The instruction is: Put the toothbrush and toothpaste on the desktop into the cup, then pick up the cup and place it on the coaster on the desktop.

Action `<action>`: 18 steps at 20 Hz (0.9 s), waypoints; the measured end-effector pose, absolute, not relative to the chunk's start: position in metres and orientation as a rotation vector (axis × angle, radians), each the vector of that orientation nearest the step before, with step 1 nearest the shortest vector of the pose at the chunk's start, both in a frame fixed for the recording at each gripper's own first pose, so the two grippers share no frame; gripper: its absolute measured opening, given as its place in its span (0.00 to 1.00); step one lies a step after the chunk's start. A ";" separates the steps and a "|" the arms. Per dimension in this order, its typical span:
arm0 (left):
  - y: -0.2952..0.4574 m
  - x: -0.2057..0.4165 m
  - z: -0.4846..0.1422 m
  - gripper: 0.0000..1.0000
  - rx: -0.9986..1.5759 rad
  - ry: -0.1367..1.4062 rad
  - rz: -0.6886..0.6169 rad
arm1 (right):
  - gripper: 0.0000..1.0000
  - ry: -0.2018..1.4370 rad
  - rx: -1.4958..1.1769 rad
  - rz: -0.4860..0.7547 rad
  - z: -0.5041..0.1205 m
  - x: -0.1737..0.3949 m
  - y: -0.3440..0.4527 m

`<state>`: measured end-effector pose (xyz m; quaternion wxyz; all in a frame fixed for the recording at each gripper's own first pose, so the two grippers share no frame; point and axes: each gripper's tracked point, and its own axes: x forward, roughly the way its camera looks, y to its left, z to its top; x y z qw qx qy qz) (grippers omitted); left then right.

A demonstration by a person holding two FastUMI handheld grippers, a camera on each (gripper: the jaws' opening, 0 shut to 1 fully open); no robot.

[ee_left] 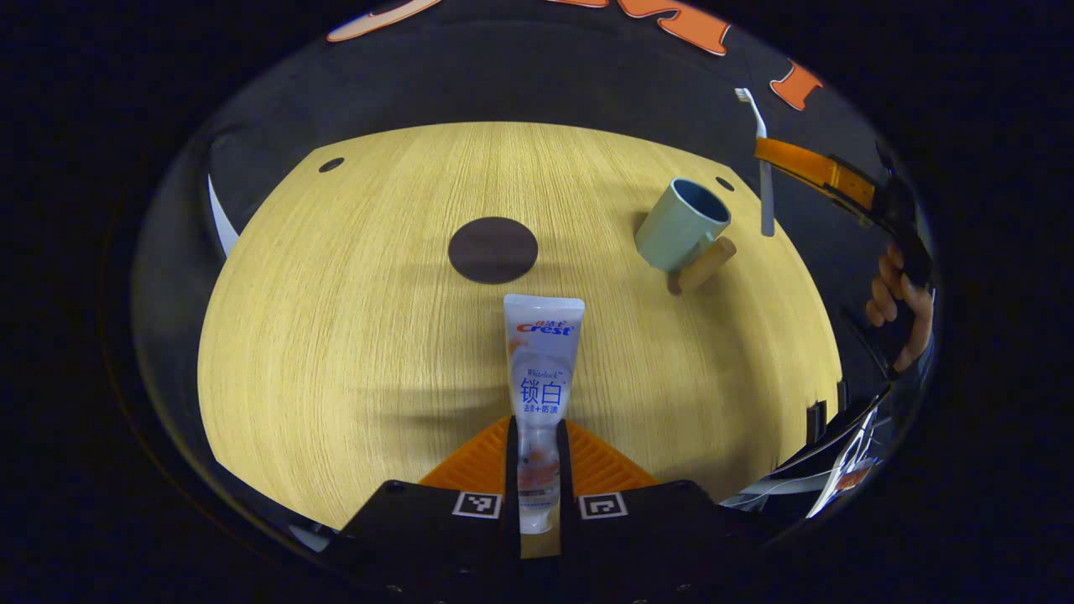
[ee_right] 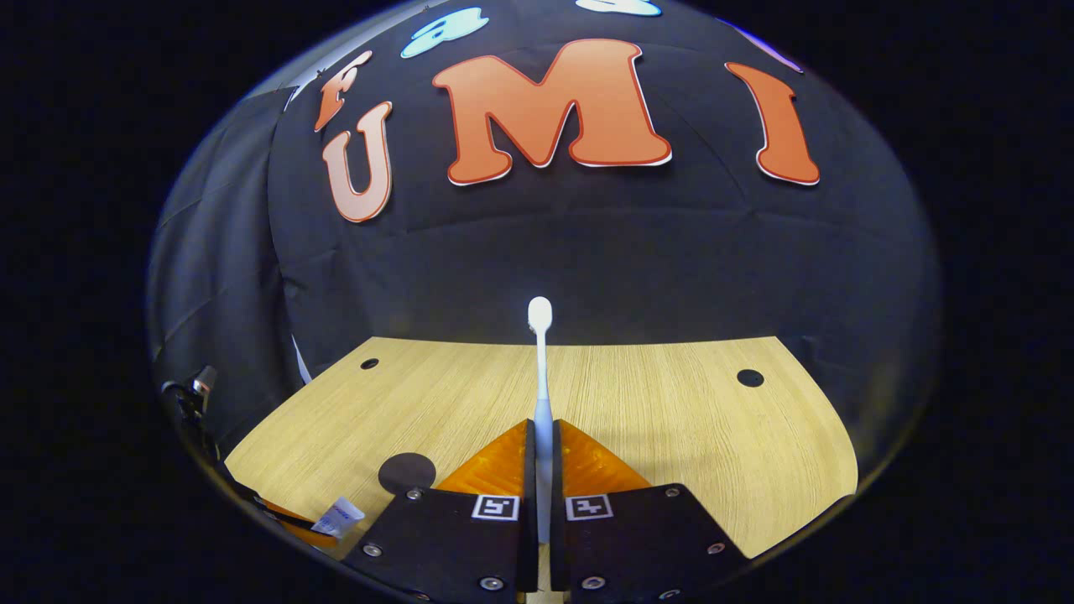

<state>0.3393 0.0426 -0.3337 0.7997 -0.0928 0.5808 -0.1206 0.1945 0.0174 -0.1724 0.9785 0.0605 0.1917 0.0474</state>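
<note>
In the left gripper view my left gripper (ee_left: pixel 535 436) is shut on a white toothpaste tube (ee_left: pixel 541 361), which points forward above the wooden desktop (ee_left: pixel 336 335). Beyond it lie a dark round coaster (ee_left: pixel 492 250) and, to the right, a pale blue-green cup (ee_left: pixel 681 225) with a wooden handle. The right gripper (ee_left: pixel 818 172) hangs above and right of the cup, holding a white toothbrush (ee_left: pixel 762 159). In the right gripper view my right gripper (ee_right: pixel 542 445) is shut on the toothbrush (ee_right: pixel 541 361), head up. The coaster (ee_right: pixel 407 472) and the toothpaste tube's end (ee_right: pixel 340 516) sit low at the left.
A hand (ee_left: pixel 898 306) grips the right gripper's handle at the right edge of the left gripper view. Small dark holes (ee_left: pixel 331 164) mark the desktop's far corners. Cables and other gear (ee_left: pixel 839 470) lie past the desk's right edge.
</note>
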 end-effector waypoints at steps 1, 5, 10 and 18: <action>0.027 0.350 -0.313 0.19 -0.204 1.232 -0.246 | 0.06 0.374 0.132 0.098 -0.171 0.200 0.017; -0.022 0.397 -0.339 0.19 -0.219 1.190 -0.198 | 0.06 0.368 0.172 0.103 -0.181 0.216 0.018; 0.051 0.386 -0.282 0.19 -0.237 1.149 -0.153 | 0.06 0.384 0.168 0.113 -0.198 0.229 0.018; 0.072 0.397 -0.229 0.19 -0.236 1.101 -0.134 | 0.06 0.437 0.160 0.072 -0.235 0.234 0.015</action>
